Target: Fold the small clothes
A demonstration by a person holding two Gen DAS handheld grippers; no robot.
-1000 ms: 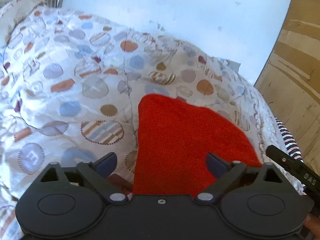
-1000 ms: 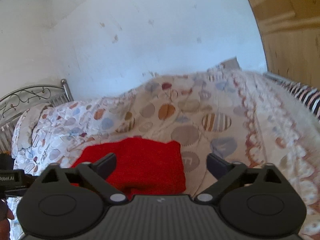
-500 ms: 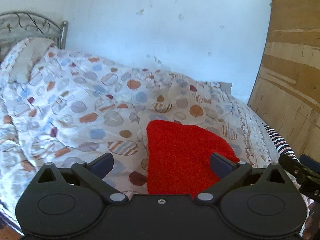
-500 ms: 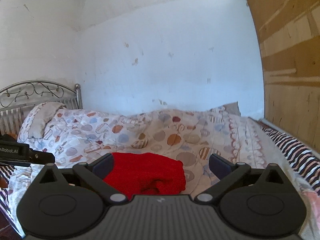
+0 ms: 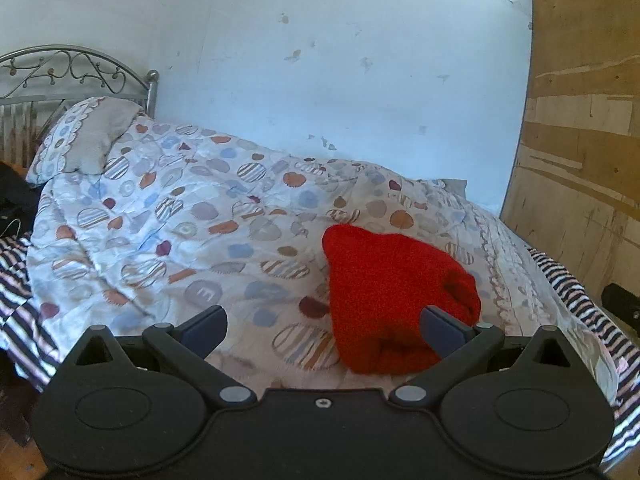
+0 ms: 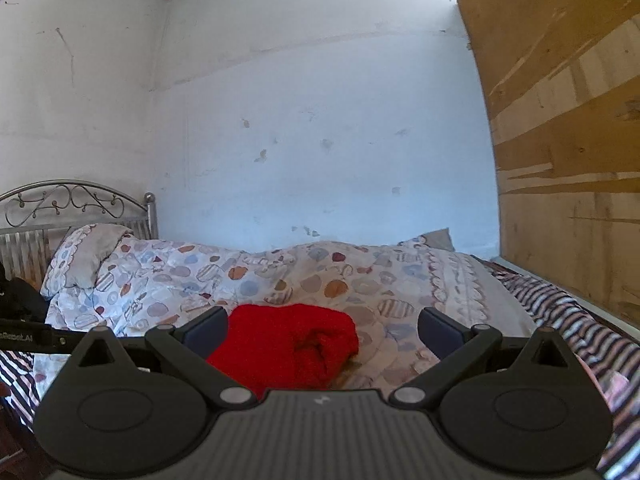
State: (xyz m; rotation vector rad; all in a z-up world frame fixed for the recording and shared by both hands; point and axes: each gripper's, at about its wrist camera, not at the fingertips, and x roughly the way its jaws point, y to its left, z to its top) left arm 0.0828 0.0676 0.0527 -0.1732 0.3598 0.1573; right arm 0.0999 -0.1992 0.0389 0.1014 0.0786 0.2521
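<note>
A folded red garment (image 5: 384, 296) lies on the spotted quilt (image 5: 180, 232) near the bed's front edge. It also shows in the right wrist view (image 6: 288, 344). My left gripper (image 5: 322, 326) is open and empty, held back from the bed, with the garment in front of its right finger. My right gripper (image 6: 322, 326) is open and empty, also held back, with the garment in front of its left finger. The left gripper's body (image 6: 28, 336) shows at the left edge of the right wrist view.
A pillow (image 5: 86, 136) lies by the metal headboard (image 5: 72, 72) at the left. A striped sheet (image 6: 560, 312) runs along the bed's right side. A wooden panel (image 5: 580, 140) stands on the right, a white wall (image 6: 320, 140) behind the bed.
Both grippers have pulled back and up from the bed. The red garment now looks smaller and farther off, and more of the room shows.
</note>
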